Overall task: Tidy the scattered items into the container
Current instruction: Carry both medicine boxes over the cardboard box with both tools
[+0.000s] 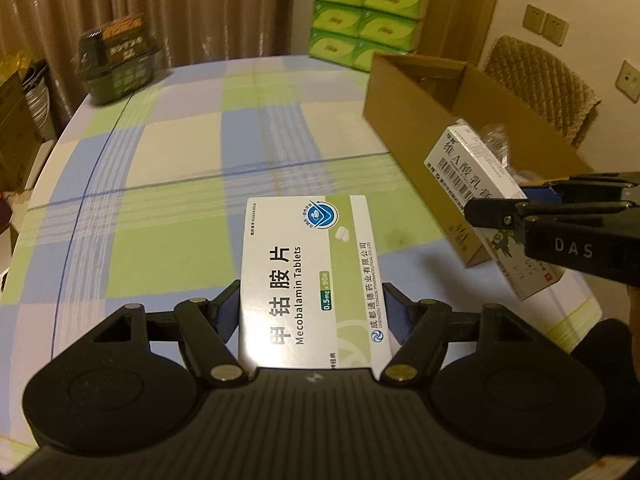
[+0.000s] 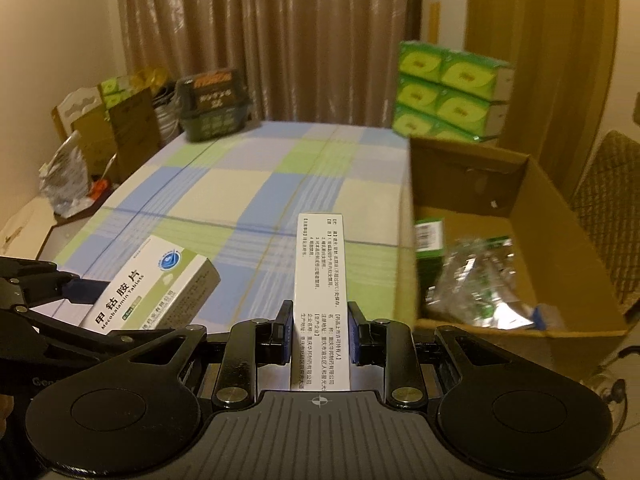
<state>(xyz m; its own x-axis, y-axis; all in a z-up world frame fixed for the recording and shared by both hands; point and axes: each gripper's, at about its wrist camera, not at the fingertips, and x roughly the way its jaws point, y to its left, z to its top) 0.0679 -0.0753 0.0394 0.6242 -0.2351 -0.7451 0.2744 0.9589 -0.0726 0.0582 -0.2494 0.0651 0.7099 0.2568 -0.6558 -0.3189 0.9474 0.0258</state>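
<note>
My left gripper [image 1: 312,300] is shut on a white and green Mecobalamin Tablets box [image 1: 308,272], held above the checked tablecloth [image 1: 180,168]. The right wrist view shows that box [image 2: 152,292] at the lower left, in the left gripper [image 2: 80,304]. My right gripper [image 2: 319,332] is shut on a narrow white medicine box [image 2: 318,272], printed side up. This narrow box [image 1: 472,168] and the right gripper [image 1: 524,200] hang beside the near wall of the open cardboard box [image 1: 404,120]. The cardboard box [image 2: 560,240] holds a green packet [image 2: 430,240] and clear blister packs [image 2: 476,280].
A stack of green tissue packs [image 1: 364,16] stands behind the cardboard box. A dark basket [image 1: 120,64] sits at the table's far left corner. A wicker chair [image 1: 540,80] is at the right. Cartons and bags [image 2: 100,132] crowd the floor left of the table.
</note>
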